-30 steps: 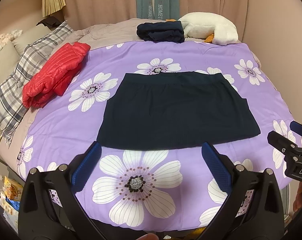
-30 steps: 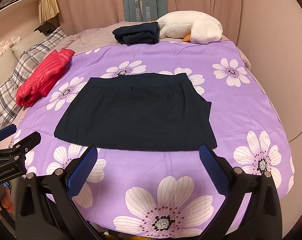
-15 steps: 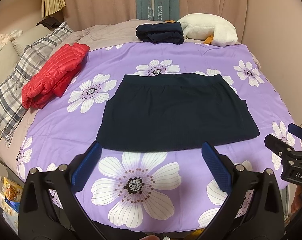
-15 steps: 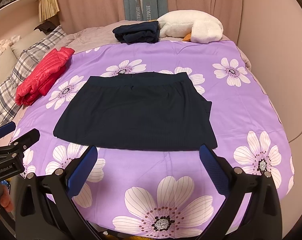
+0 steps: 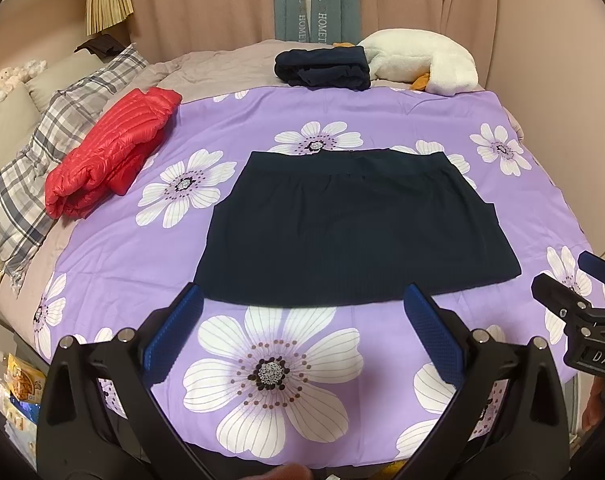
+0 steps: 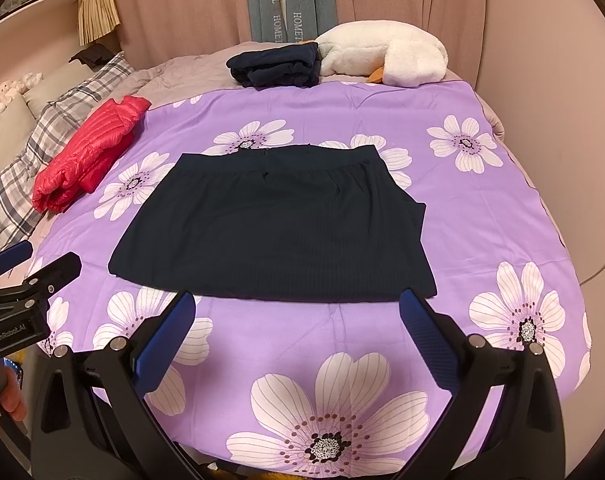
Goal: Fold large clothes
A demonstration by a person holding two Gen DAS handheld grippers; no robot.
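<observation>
A dark navy skirt [image 5: 354, 232] [image 6: 278, 228] lies flat on the purple flowered bedspread [image 5: 342, 116], waistband toward the far side and hem toward me. My left gripper [image 5: 302, 312] hovers open just short of the hem, nothing between its blue pads. My right gripper [image 6: 298, 312] is also open, held above the cover in front of the hem. Each gripper shows at the edge of the other's view, the right gripper [image 5: 582, 280] on the right and the left gripper [image 6: 30, 264] on the left.
A folded red puffer jacket [image 5: 110, 152] lies at the left beside plaid pillows [image 5: 34, 168]. A folded dark garment [image 5: 322, 68] and a white plush toy [image 5: 422, 60] sit at the far edge. Curtains and walls close the back and right.
Both grippers have drawn back and risen slightly, so the skirt sits a little farther away in each view. The skirt itself has not moved.
</observation>
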